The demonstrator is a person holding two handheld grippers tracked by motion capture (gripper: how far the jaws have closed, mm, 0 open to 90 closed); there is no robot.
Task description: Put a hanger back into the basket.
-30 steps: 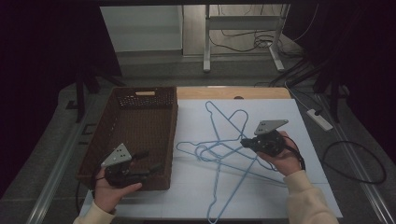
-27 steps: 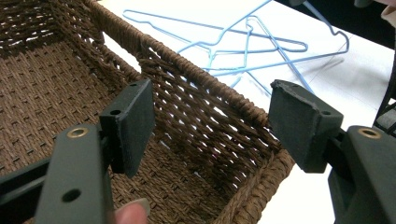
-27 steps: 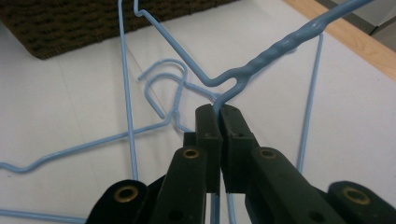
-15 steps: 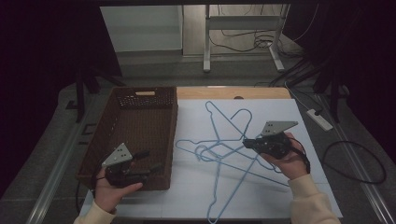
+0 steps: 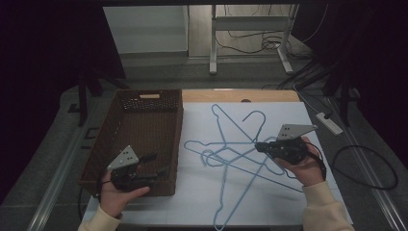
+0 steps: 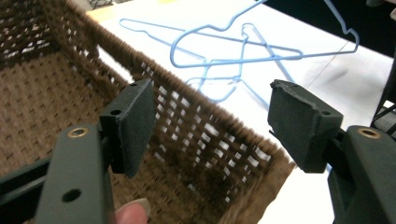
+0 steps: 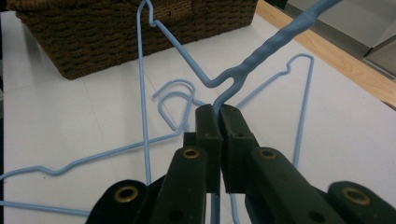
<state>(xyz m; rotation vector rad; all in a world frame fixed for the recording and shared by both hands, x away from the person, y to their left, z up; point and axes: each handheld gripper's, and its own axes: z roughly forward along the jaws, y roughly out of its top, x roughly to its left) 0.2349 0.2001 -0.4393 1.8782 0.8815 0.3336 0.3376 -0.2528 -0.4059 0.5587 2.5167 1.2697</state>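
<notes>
Right of the woven brown basket [image 5: 144, 130], thin blue wire hangers [image 5: 226, 154] lie tangled on the white bench; right tongs [image 7: 219, 109] pinch one below its twisted neck (left tongs [image 6: 210, 121] gape empty over the basket).

No text, label, brand, number or sign can be read, none made out on any surface.
</notes>
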